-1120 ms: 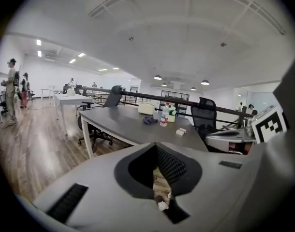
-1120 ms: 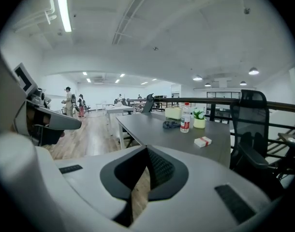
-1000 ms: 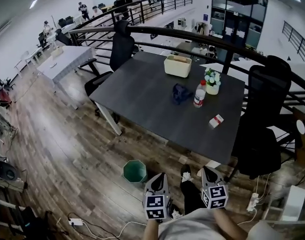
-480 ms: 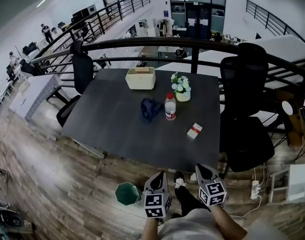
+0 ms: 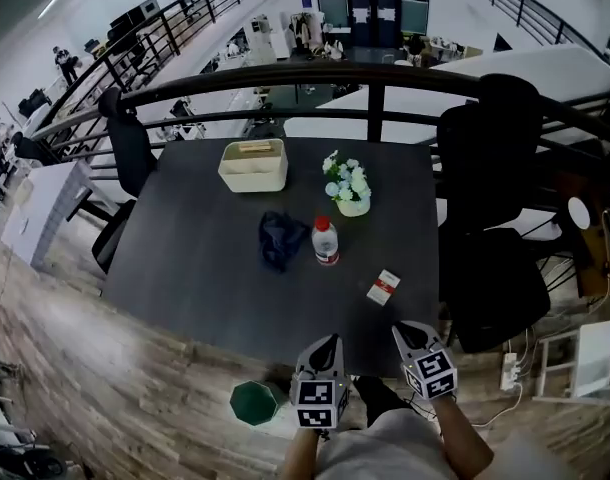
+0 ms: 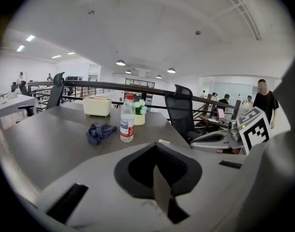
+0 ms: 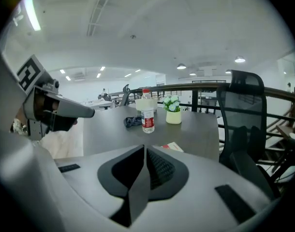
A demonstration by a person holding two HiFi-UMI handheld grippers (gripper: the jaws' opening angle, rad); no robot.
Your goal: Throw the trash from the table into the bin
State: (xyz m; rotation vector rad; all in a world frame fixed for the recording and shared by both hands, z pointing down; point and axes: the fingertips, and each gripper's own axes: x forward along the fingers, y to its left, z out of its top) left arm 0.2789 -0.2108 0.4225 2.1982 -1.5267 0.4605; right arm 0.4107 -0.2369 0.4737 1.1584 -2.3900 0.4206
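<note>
On the dark table (image 5: 195,268) lie a crumpled blue cloth (image 5: 278,238), a plastic bottle (image 5: 325,240) with a red cap and a small red-and-white carton (image 5: 383,287). The green bin (image 5: 253,402) stands on the floor below the table's near edge. My left gripper (image 5: 330,342) hangs just right of the bin, shut and empty (image 6: 155,148). My right gripper (image 5: 400,331) is level with the near edge, short of the carton (image 7: 172,147); its jaws (image 7: 144,149) have just been opening to a narrow slit with nothing between them.
A cream box (image 5: 250,163) and a pot of flowers (image 5: 347,183) stand further back on the table. Black office chairs (image 5: 490,258) crowd the table's right side, and one (image 5: 130,153) stands at its far left. A dark railing (image 5: 285,73) runs behind.
Both grippers have moved forward up to the table's near edge. The table now sits square ahead and nearer, and the bin has slid to the left of the grippers.
</note>
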